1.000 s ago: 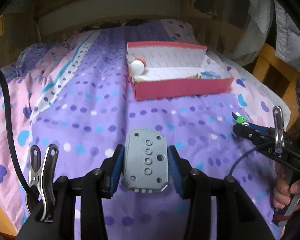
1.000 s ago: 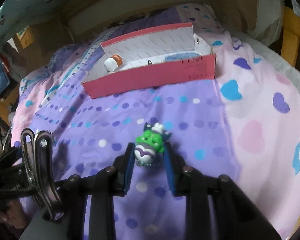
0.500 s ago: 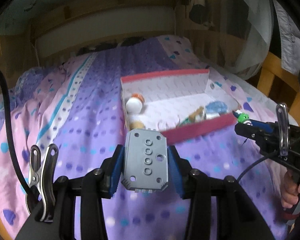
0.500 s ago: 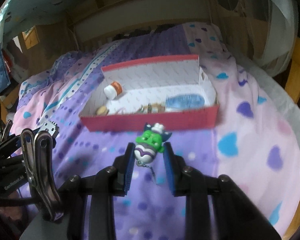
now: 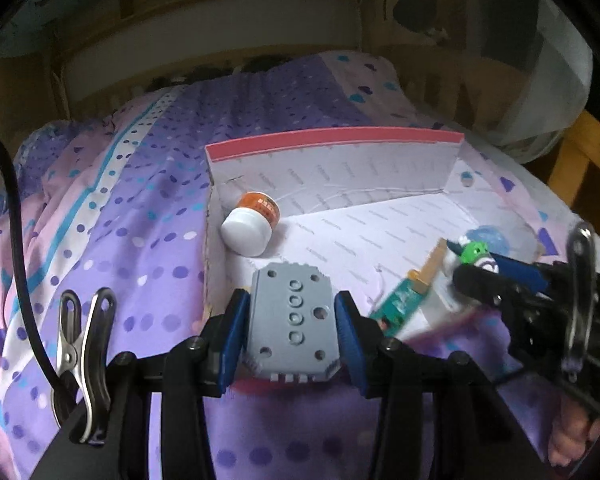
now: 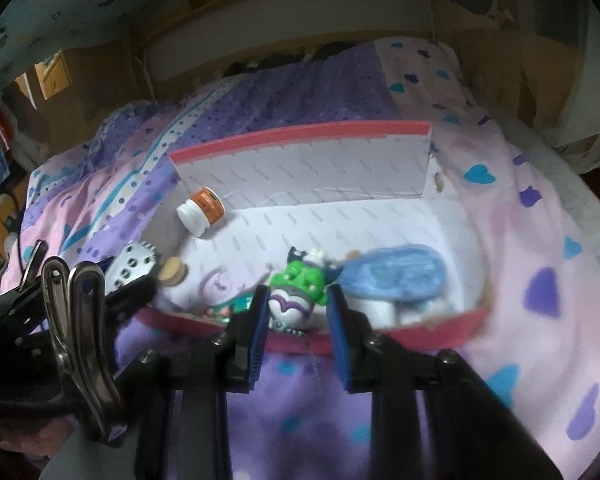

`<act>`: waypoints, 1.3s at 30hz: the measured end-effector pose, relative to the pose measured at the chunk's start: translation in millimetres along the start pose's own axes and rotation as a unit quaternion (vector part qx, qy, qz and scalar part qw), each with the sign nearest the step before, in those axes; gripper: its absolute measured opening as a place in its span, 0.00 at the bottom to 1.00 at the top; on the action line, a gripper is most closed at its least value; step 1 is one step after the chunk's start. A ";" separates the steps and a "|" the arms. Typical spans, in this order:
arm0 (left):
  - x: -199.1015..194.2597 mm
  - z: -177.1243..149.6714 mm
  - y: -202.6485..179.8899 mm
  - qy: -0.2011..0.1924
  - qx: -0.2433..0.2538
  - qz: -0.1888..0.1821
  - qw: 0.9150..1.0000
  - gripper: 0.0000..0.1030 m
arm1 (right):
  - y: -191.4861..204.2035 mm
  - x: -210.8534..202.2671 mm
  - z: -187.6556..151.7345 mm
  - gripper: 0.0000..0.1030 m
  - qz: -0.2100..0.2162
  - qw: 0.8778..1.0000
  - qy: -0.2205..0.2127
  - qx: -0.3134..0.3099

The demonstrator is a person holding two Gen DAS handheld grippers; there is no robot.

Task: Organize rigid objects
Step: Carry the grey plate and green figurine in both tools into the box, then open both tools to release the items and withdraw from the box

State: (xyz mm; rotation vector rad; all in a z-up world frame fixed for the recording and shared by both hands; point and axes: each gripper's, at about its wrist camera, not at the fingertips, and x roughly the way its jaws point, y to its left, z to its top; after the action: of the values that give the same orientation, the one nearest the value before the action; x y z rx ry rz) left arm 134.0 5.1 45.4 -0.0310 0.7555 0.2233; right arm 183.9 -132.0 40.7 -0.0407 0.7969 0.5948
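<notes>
I see the red-rimmed box [image 5: 332,142] lying open on the bedspread, white inside, far wall upright. Over its near-left corner my left gripper [image 5: 292,334] clamps a flat grey plate [image 5: 290,320] with round holes. Over its near rim my right gripper [image 6: 296,326] pinches a small green-and-purple toy figure [image 6: 298,286], head toward the box's far wall.
</notes>
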 end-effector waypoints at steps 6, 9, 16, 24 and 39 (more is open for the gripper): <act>19.8 4.3 -2.0 0.013 -0.004 -0.017 1.000 0.45 | 4.7 17.9 1.5 0.29 -0.018 1.000 -0.012 -0.018; 23.8 4.8 -1.3 0.015 -0.007 -0.011 1.000 0.57 | 6.9 23.8 4.5 0.29 -0.033 0.999 -0.015 -0.018; 19.7 2.9 2.5 0.007 -0.013 -0.009 1.000 0.61 | 8.4 22.6 2.7 0.41 -0.039 0.999 -0.020 -0.012; 15.5 -0.5 -0.1 -0.006 -0.008 0.009 1.000 0.73 | 5.5 15.4 -3.1 0.51 -0.055 0.998 -0.043 -0.006; -10.4 -21.2 18.6 -0.072 -0.063 0.025 0.995 0.84 | 7.2 -18.0 -28.7 0.64 -0.097 0.985 -0.145 -0.014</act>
State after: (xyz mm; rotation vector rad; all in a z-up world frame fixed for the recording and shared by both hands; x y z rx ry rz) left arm 108.4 19.0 38.0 -0.1156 0.5985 0.3170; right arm 151.5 -142.1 34.1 -0.0552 0.4955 0.4142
